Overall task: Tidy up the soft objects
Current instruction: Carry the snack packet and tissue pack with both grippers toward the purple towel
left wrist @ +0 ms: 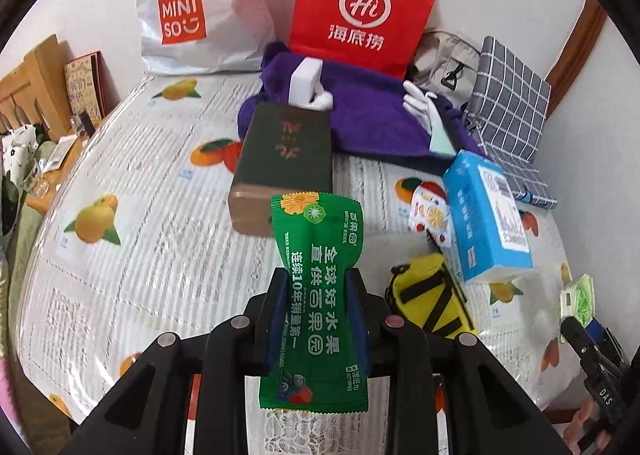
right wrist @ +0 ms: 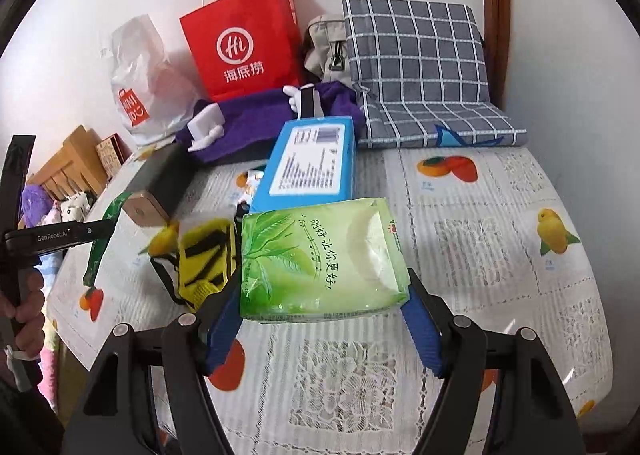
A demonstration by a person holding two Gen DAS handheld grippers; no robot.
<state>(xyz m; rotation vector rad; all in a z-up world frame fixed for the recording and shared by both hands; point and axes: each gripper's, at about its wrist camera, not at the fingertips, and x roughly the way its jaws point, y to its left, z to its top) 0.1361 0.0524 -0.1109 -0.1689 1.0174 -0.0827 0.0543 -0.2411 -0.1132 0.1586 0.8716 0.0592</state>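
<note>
My left gripper (left wrist: 318, 275) is shut on a green wet-wipes packet (left wrist: 316, 295), pinched at its middle and held above the table. It also shows edge-on at the left of the right wrist view (right wrist: 100, 243). My right gripper (right wrist: 324, 295) is shut on a light green tissue pack (right wrist: 320, 263), held above the tablecloth; the pack also shows at the right edge of the left wrist view (left wrist: 580, 295). A yellow-and-black pouch (left wrist: 432, 299) lies on the table between the two grippers, and shows in the right wrist view (right wrist: 204, 259) too.
A blue tissue box (left wrist: 484, 215), a dark green box (left wrist: 288, 159), a purple plush cloth (left wrist: 360, 111), a red paper bag (left wrist: 360, 3), a white Miniso bag (left wrist: 192, 7), a grey bag (right wrist: 328, 43) and a grey checked cushion (right wrist: 416, 67) crowd the far side against the wall.
</note>
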